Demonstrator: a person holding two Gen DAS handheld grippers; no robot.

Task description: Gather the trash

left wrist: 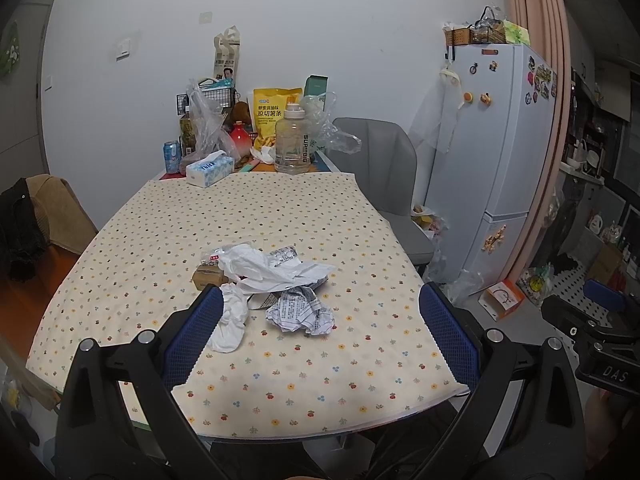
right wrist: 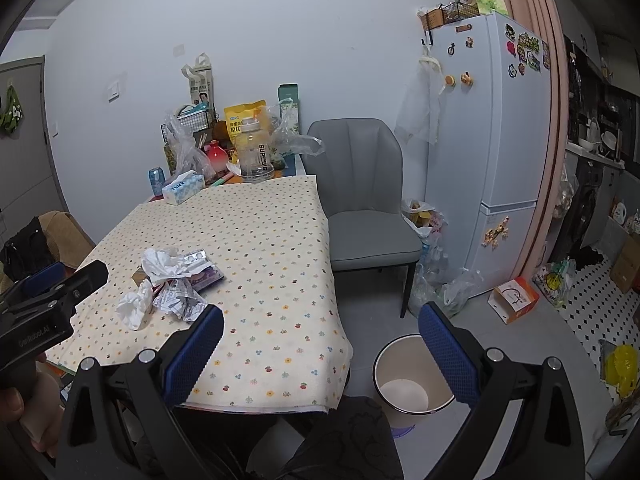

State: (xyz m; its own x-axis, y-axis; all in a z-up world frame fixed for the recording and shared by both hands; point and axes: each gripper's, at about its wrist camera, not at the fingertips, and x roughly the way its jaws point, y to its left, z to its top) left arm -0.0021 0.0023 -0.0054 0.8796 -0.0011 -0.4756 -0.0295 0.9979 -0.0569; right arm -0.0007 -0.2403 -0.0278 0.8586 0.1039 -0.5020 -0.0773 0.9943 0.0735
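Hovering wide-fingered, the left gripper (left wrist: 320, 322) and right gripper (right wrist: 320, 340) are facing crumpled trash (left wrist: 300, 312); "SUP BIG" jug (left wrist: 292, 140) standing at twelve o'clock.

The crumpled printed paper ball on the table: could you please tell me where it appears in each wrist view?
Left wrist view: the crumpled printed paper ball lies low centre, at the near edge of the trash pile, between the open fingers.
Right wrist view: the ball sits left of centre, just above the left finger.
Shared landmark: the blue tissue box at the table's far end.
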